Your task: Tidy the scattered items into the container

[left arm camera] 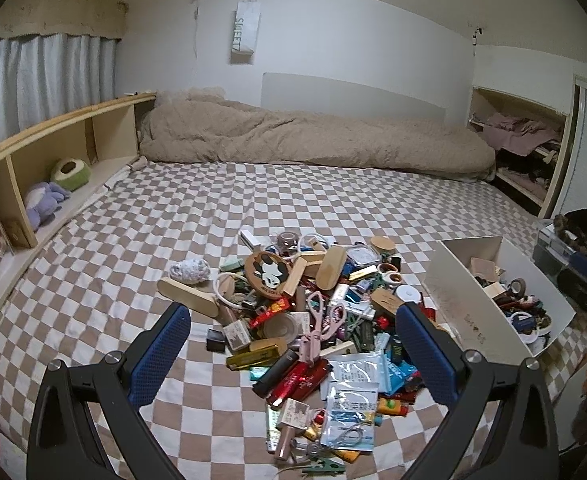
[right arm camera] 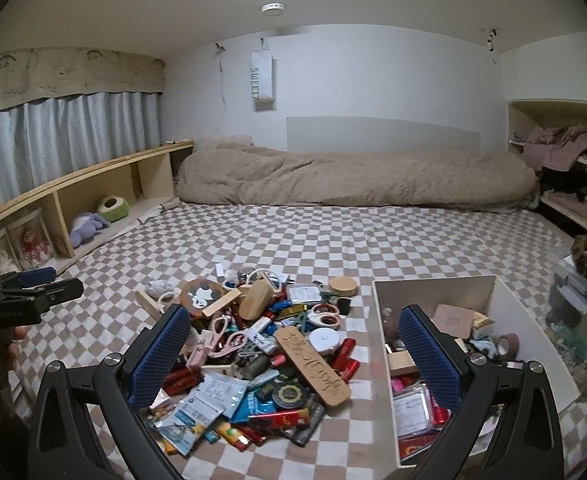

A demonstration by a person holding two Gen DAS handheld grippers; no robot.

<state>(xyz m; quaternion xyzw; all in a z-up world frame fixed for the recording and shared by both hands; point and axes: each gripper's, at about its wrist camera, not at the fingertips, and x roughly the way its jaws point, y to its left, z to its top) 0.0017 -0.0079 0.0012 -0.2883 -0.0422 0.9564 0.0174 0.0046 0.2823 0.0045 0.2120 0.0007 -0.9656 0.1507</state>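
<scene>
Both grippers hover over the checkered bed [left arm camera: 141, 232] with nothing in them. The left gripper [left arm camera: 293, 344] has its blue fingers [left arm camera: 161, 356] spread wide above the heap of scattered items [left arm camera: 309, 312]. The right gripper [right arm camera: 295, 352] is just as wide open, one finger over the heap, the other above the white container [right arm camera: 377, 320], already partly filled, just beside it.

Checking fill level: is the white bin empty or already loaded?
Partly loaded: the white bin holds tape rolls, packets and small boxes, with wall showing above them.
</scene>
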